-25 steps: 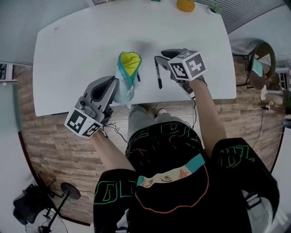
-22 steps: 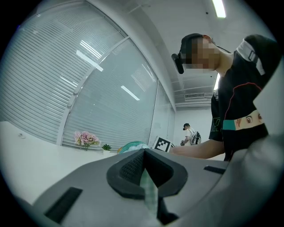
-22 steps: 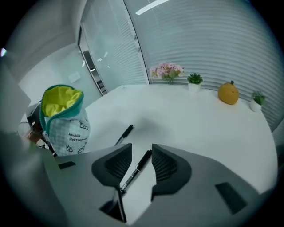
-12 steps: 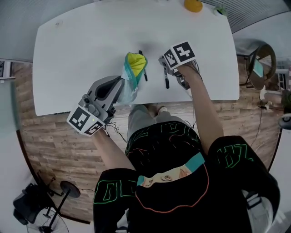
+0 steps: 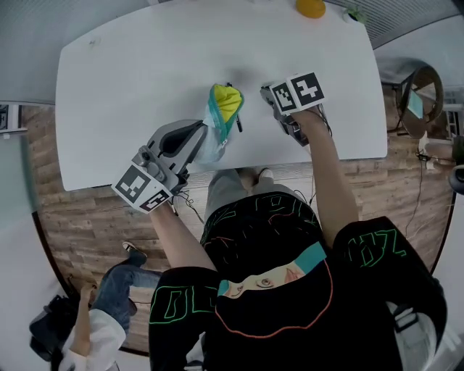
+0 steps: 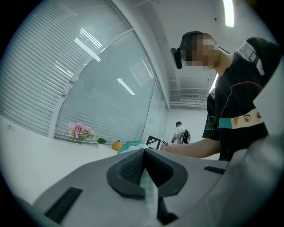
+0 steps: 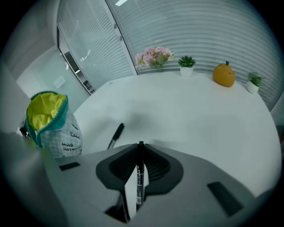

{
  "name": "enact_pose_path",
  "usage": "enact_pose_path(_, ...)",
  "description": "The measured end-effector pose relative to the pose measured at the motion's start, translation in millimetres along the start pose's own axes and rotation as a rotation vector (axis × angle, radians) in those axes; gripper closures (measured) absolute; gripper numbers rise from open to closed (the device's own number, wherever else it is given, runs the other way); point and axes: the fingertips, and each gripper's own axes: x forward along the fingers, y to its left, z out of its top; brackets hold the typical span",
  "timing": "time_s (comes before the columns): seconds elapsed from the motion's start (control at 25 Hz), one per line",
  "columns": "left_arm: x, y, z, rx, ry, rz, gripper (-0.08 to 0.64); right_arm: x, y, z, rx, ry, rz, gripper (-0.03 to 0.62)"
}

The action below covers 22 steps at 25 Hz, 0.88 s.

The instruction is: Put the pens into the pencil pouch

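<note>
A teal-rimmed pencil pouch (image 5: 220, 123) with a yellow lining stands open on the white table (image 5: 123, 87). My left gripper (image 5: 201, 136) is shut on its near side, and a thin pale fold of the pouch (image 6: 149, 191) shows between the pads. One black pen (image 5: 236, 114) lies against the pouch's right side, seen in the right gripper view as a pen (image 7: 116, 135) beside the pouch (image 7: 49, 125). My right gripper (image 5: 272, 100) points down at the table. Its jaws have just been closing and now pinch a second black pen (image 7: 140, 174).
An orange fruit-shaped object (image 5: 310, 7) and small potted plants (image 7: 186, 62) with pink flowers (image 7: 153, 56) sit along the table's far edge. The near table edge runs just below both grippers. A person (image 5: 109, 319) crouches on the wooden floor at lower left.
My right gripper has come down over the pen that lay in front of it and closed on it. The left gripper still holds the pouch. A person has appeared at lower left.
</note>
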Motion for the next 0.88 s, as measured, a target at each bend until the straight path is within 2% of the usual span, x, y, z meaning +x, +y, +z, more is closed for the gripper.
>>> enact_pose_path(0.44,4,-2,6,0.011,0.012,-0.025,0.561,-83,20,71,0.037,-0.486,0.072,0.545)
enact_pose_path(0.64,12,-9,11,0.022,0.006,-0.034,0.561,-122,34,92,0.046,-0.664,0.125,0.543)
enact_pose_path(0.88,17,-16,24,0.075,0.019,-0.042,0.561,-174,54,122,0.053,-0.884,0.183,0.543)
